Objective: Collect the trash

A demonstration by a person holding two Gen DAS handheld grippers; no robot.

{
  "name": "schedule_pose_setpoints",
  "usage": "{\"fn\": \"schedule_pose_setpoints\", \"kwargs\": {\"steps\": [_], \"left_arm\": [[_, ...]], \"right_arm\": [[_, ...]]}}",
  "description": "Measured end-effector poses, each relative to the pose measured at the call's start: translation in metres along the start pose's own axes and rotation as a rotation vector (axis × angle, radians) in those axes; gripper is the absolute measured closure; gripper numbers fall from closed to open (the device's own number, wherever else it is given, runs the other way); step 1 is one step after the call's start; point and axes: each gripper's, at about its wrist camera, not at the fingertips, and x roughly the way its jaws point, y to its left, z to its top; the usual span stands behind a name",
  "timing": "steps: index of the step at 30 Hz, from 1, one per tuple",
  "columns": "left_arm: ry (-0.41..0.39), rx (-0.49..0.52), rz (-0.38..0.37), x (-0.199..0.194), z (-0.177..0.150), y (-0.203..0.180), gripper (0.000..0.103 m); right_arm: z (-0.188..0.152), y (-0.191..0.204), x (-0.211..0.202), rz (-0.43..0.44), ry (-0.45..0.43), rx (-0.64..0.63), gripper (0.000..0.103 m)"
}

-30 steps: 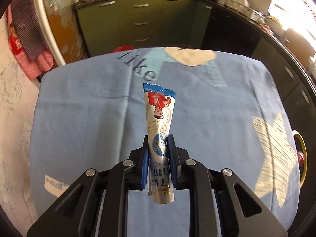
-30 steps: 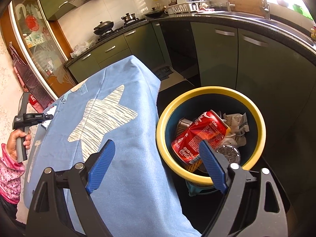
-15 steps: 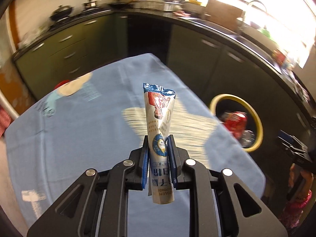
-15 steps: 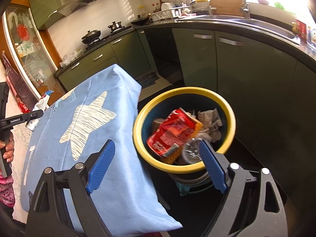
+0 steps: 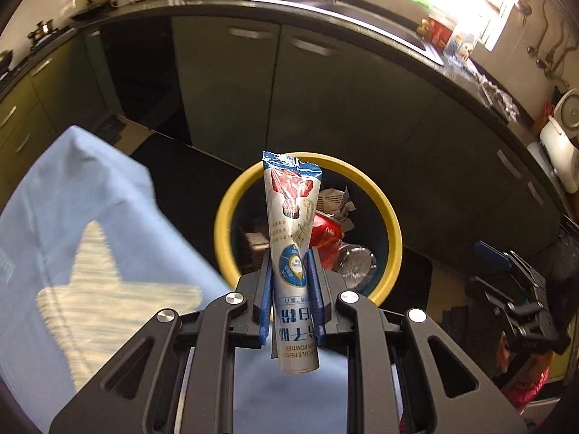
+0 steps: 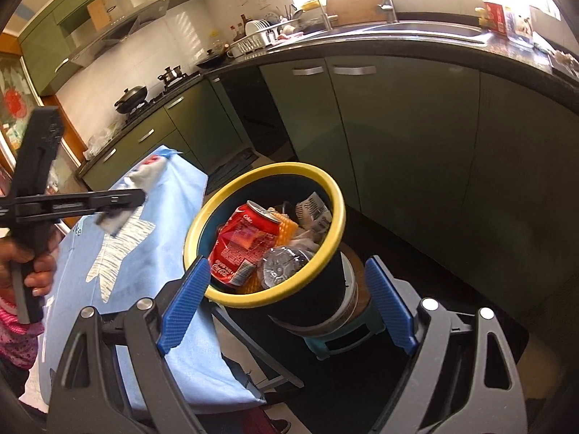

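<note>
My left gripper [image 5: 292, 291] is shut on a white and blue powder sachet [image 5: 292, 224] that stands up between its blue pads. The sachet's top lines up with the yellow-rimmed trash bin [image 5: 392, 231] beyond the table's edge. In the right wrist view the same bin [image 6: 334, 188] holds a crushed red cola can [image 6: 242, 244], a clear plastic bottle [image 6: 284, 266] and crumpled paper. My right gripper [image 6: 286, 305] is open, its blue fingers [image 6: 184, 302] wide apart in front of the bin with nothing between them. The left gripper [image 6: 108, 204] shows blurred at the left there, held by a hand [image 6: 32, 264].
A table under a blue cloth with a pale star [image 5: 94, 253] lies left of the bin. Dark green cabinets [image 6: 398, 137] and a black counter with a sink [image 6: 398, 30] curve behind. The bin stands on a small teal stool [image 6: 340, 340]. A pink sleeve [image 6: 14, 336] is at lower left.
My left gripper has swung right with the sachet, from over the table to facing the bin. My right gripper has shifted so the bin sits nearer the centre and the bin's outer wall shows.
</note>
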Motion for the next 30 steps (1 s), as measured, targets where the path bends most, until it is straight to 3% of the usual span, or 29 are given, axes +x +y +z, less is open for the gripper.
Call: {"fn": "schedule_pose_setpoints", "kwargs": {"steps": [5, 9, 10, 14, 20, 25, 30], "left_arm": [[0.113, 0.004, -0.039, 0.063, 0.033, -0.010, 0.084], [0.160, 0.012, -0.047, 0.086, 0.049, -0.014, 0.084], [0.164, 0.021, -0.039, 0.089, 0.050, -0.013, 0.081], [0.170, 0.032, -0.021, 0.099, 0.063, -0.018, 0.055], [0.156, 0.046, 0.021, 0.099, 0.065, -0.014, 0.038], [0.105, 0.048, 0.035, 0.068, 0.044, -0.006, 0.038], [-0.085, 0.071, 0.086, -0.019, -0.005, 0.004, 0.020]], "right_arm": [[-0.002, -0.014, 0.006, 0.006, 0.014, 0.030, 0.020], [-0.001, -0.026, 0.008, 0.006, 0.019, 0.059, 0.020], [0.000, -0.027, 0.008, 0.004, 0.019, 0.063, 0.020], [-0.001, -0.034, 0.008, -0.001, 0.018, 0.085, 0.020], [-0.001, -0.028, 0.006, 0.009, 0.018, 0.072, 0.020], [0.000, -0.012, 0.002, 0.035, 0.008, 0.039, 0.019], [-0.001, 0.022, 0.005, 0.017, 0.027, -0.066, 0.015]]}}
